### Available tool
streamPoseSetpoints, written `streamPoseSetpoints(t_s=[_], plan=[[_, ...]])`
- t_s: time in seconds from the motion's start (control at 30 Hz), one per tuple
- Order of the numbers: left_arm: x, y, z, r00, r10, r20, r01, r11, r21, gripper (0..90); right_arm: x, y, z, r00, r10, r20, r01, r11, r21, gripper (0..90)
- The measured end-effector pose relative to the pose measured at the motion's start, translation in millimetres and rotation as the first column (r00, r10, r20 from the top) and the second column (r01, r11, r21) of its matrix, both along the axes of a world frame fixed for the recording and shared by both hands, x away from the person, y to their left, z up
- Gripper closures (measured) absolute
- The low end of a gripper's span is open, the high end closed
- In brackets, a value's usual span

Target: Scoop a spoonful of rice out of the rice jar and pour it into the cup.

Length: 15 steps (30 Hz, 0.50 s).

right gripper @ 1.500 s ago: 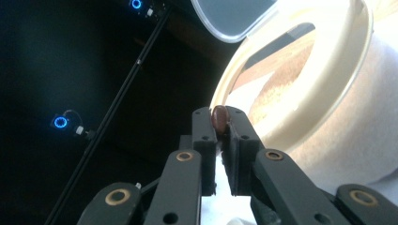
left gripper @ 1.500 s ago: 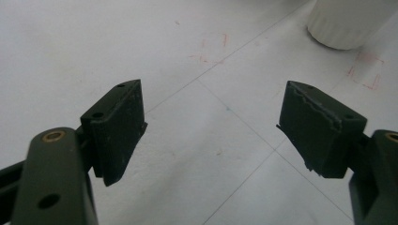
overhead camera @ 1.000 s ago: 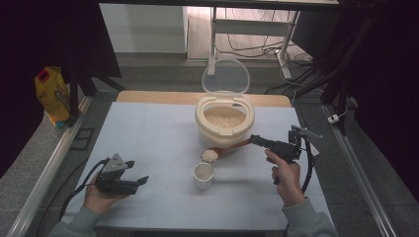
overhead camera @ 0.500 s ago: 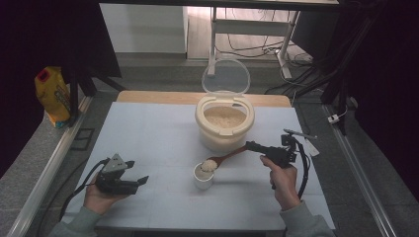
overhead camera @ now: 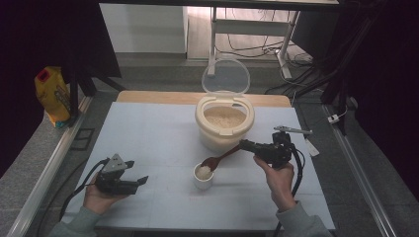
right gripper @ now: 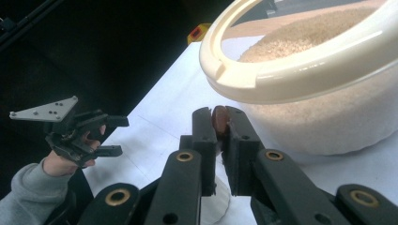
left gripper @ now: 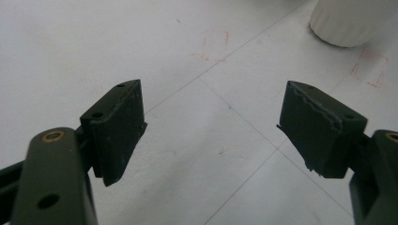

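Observation:
A cream rice container [overhead camera: 225,123] stands open at the table's centre, full of rice [right gripper: 309,33], its clear lid [overhead camera: 226,76] tipped back. In front of it sits a small white cup [overhead camera: 203,177] holding rice. My right gripper [overhead camera: 245,144] is shut on the handle of a brown wooden spoon [overhead camera: 217,159], whose bowl rests over the cup's rim. In the right gripper view the spoon handle [right gripper: 218,119] is clamped between the jaws beside the container [right gripper: 328,93]. My left gripper [overhead camera: 141,180] rests open at the front left, above bare table [left gripper: 197,61].
A yellow bag [overhead camera: 51,94] stands off the table's left edge. The white cup's base [left gripper: 352,21] shows at the top right of the left gripper view. Metal rails run along both table sides. Cables trail behind the table.
My right gripper carried the spoon from beside the container down to the cup, and rice now lies in the cup. The left gripper stayed still.

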State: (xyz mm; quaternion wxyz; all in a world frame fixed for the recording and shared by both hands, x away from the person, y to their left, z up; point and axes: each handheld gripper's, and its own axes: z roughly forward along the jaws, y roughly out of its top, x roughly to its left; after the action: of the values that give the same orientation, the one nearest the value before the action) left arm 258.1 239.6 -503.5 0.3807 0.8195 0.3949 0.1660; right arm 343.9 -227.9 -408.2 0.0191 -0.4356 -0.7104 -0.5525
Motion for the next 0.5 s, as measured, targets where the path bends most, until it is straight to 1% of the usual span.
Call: streamPoseSetpoints(t_s=[0.03, 0.13, 0.3, 0.43, 0.5], plan=[[0.0, 0.0, 0.0, 1.0, 0.0, -0.001, 0.0, 1.0, 0.001, 22.1, -0.6, 0.9, 0.9, 0.9999, 0.002, 0.011, -0.002, 1.0, -0.012, 83.6], [-0.2, 0.0, 0.1, 1.0, 0.001, 0.0, -0.001, 1.0, -0.002, 22.0, -2.8, 3.0, 3.7, 0.9992, 0.014, 0.036, -0.013, 1.0, -0.028, 83.6], [-0.2, -0.2, 0.1, 1.0, 0.001, -0.001, -0.001, 1.0, -0.002, 22.0, -7.7, 7.9, 9.4, 0.9945, 0.035, 0.098, -0.029, 0.997, -0.07, 83.6], [-0.4, 0.2, 0.3, 1.0, 0.002, 0.001, -0.002, 1.0, -0.003, 22.0, -8.0, 10.3, 10.5, 0.9926, 0.049, 0.111, -0.04, 0.996, -0.084, 83.6], [-0.2, 0.3, 0.3, 1.0, 0.002, 0.0, -0.002, 1.0, -0.002, 22.0, -7.8, 10.1, 10.4, 0.9921, 0.054, 0.113, -0.046, 0.996, -0.072, 83.6]])
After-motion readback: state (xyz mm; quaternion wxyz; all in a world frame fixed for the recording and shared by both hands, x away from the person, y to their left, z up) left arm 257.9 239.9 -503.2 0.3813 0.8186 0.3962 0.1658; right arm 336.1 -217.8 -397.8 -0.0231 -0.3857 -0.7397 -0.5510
